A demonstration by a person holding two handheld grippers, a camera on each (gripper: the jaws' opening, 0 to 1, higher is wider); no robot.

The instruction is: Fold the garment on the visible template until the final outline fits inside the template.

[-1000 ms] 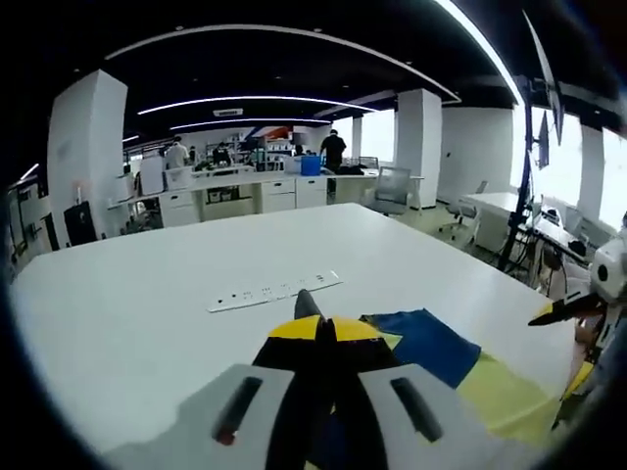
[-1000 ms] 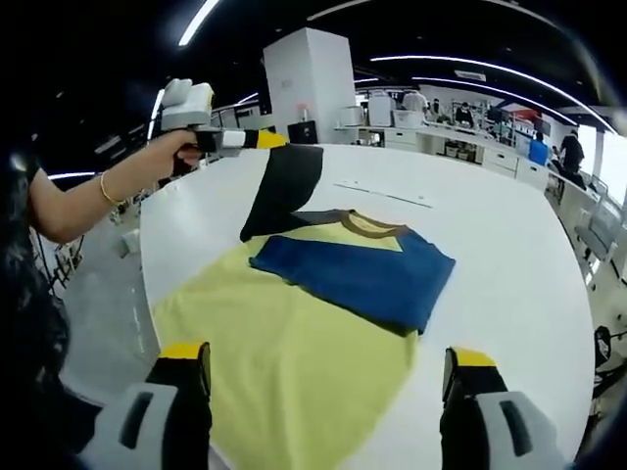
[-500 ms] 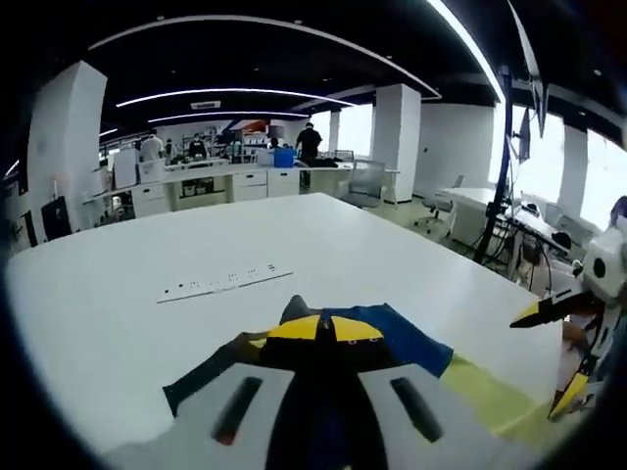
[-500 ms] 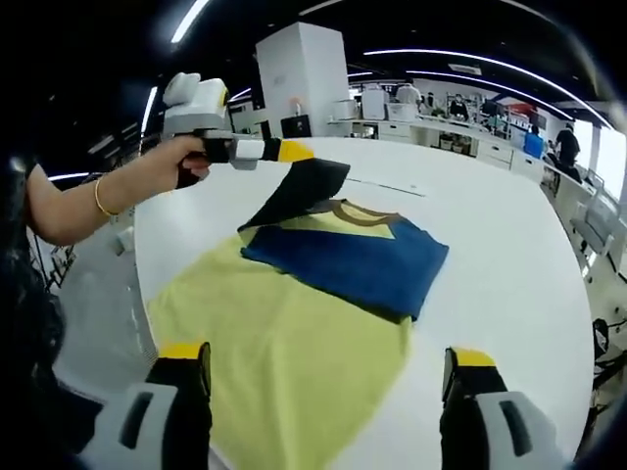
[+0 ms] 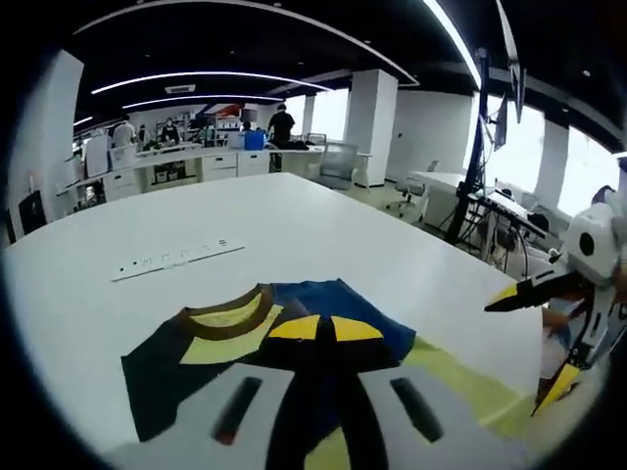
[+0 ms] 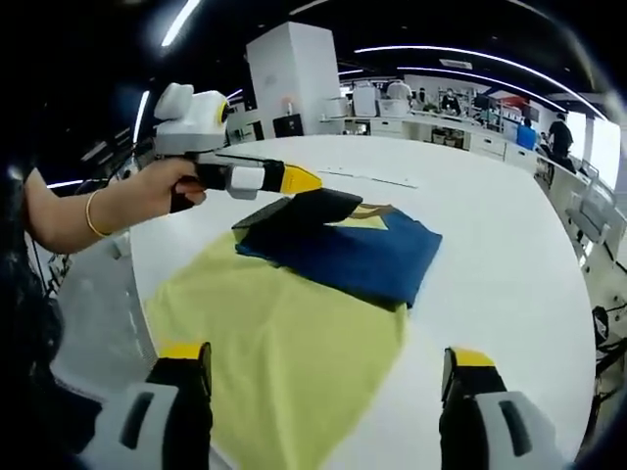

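A yellow T-shirt [image 6: 284, 338] lies flat on the white table [image 6: 490, 235]. Its blue sleeve [image 6: 358, 250] is folded across the chest, below the brown collar [image 5: 230, 311]. My left gripper [image 5: 315, 328] is shut on the dark sleeve [image 5: 157, 377] and holds it low over the shirt. In the right gripper view a hand holds the left gripper [image 6: 309, 180] just above the dark sleeve [image 6: 294, 209]. My right gripper [image 6: 328, 357] stands open near the shirt's hem with nothing in it. In the left gripper view the right gripper [image 5: 524, 348] enters from the right, jaws apart.
A white power strip [image 5: 176, 259] lies on the table beyond the collar. The table's rounded edge [image 6: 137, 294] runs close to the shirt on the person's side. Desks, pillars, chairs and people stand far behind.
My left gripper has carried the dark sleeve down and inward over the shirt; the sleeve now hangs low near the blue sleeve. The right gripper has stayed open and still.
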